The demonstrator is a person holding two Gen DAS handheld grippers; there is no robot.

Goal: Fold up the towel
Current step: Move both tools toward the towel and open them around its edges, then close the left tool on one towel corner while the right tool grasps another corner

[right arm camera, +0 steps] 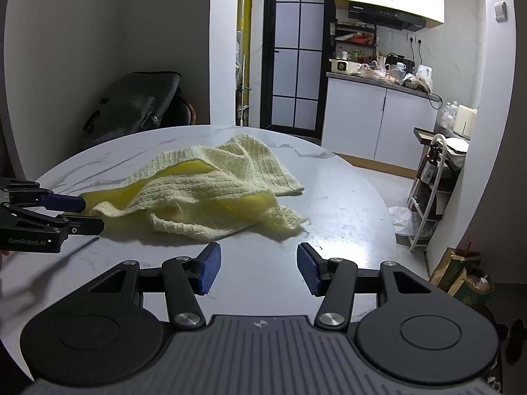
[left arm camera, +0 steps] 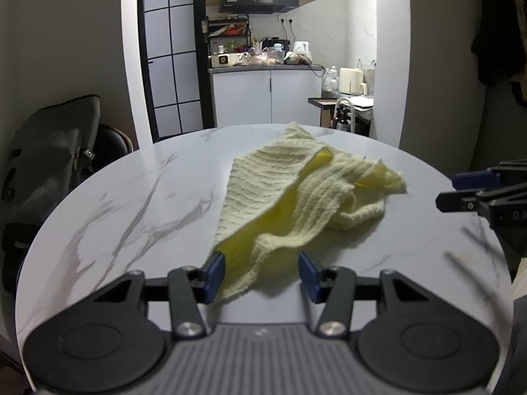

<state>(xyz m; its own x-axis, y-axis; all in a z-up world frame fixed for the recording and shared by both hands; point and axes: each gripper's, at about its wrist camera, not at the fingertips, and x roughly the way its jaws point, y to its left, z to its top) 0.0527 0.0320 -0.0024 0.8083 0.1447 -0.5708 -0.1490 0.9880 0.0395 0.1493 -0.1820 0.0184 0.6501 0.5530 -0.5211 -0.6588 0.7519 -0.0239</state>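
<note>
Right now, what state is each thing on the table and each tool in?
Towel: crumpled and unfolded on the table, one corner lying between the left tool's pads.
Left tool: open, pads not pressing the towel.
Right tool: open, empty, short of the towel.
Marble table: bears only the towel.
Glass-panel door: closed.
</note>
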